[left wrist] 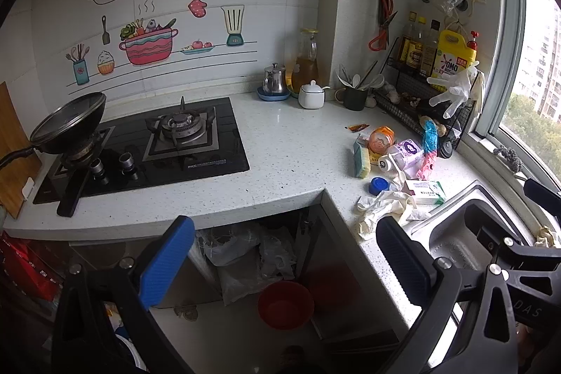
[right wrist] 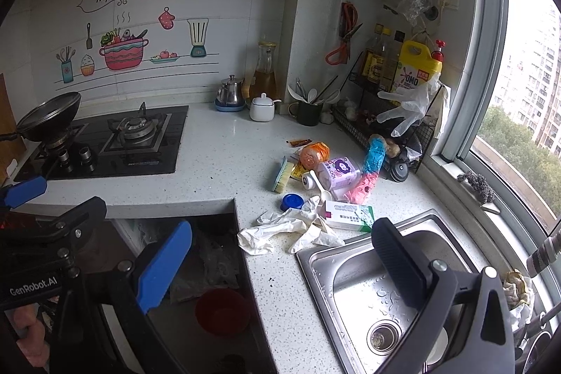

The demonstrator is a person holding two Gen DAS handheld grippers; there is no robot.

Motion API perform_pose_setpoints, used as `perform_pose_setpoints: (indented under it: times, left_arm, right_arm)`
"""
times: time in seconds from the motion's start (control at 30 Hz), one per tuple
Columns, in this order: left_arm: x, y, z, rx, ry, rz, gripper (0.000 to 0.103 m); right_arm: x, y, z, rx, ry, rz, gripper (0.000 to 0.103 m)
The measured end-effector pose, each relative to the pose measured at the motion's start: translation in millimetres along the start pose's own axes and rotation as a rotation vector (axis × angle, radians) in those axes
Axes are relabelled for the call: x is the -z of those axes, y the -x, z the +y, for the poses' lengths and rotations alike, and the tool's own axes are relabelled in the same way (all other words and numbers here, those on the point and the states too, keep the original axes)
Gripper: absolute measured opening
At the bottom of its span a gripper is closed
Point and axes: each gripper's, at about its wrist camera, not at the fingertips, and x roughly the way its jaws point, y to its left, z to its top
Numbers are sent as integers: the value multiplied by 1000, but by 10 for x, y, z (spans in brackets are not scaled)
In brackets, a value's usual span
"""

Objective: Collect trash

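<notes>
A pile of trash lies on the speckled counter (left wrist: 287,156) near the sink. It holds crumpled white gloves (left wrist: 378,209) (right wrist: 291,230), a white and green box (left wrist: 426,191) (right wrist: 350,214), a blue cap (left wrist: 378,185) (right wrist: 291,201), a purple packet (left wrist: 406,153) (right wrist: 338,172), an orange packet (left wrist: 382,137) (right wrist: 313,155), a pink and blue wrapper (left wrist: 429,146) (right wrist: 371,170) and a brown sachet (left wrist: 357,127) (right wrist: 299,141). My left gripper (left wrist: 285,255) hangs open over the floor gap, short of the gloves. My right gripper (right wrist: 282,263) is open too, above the counter edge beside the sink (right wrist: 350,269).
A red bucket (left wrist: 285,304) (right wrist: 222,311) stands on the floor under the counter, by plastic bags. A gas hob (left wrist: 157,142) with a pan (left wrist: 70,125) is at the left. A brush (left wrist: 361,160), jars, a cup of utensils and a wire rack (left wrist: 420,93) line the back.
</notes>
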Motion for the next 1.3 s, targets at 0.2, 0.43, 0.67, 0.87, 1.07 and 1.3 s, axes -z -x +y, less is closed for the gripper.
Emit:
perform_pose_setpoints:
  times: [0.2, 0.43, 0.67, 0.87, 1.07, 1.3]
  left_arm:
    - [3, -1, 3, 1, 2, 1, 103]
    - [13, 4, 8, -1, -1, -2, 103]
    - [24, 11, 7, -1, 3, 2, 103]
    - [43, 21, 22, -3, 0, 2, 103]
    - [58, 13, 15, 1, -5, 9, 103]
    - [34, -164, -68, 23, -15, 35, 103]
  right_arm:
    - [3, 3, 4, 0, 0, 1, 103]
    - [12, 1, 14, 0, 1, 3, 103]
    - [38, 4, 7, -1, 2, 3, 103]
    - [53, 2, 21, -2, 1, 5, 103]
    - [60, -8, 17, 2, -3, 10, 103]
    - [83, -113, -39, 26, -19, 29, 103]
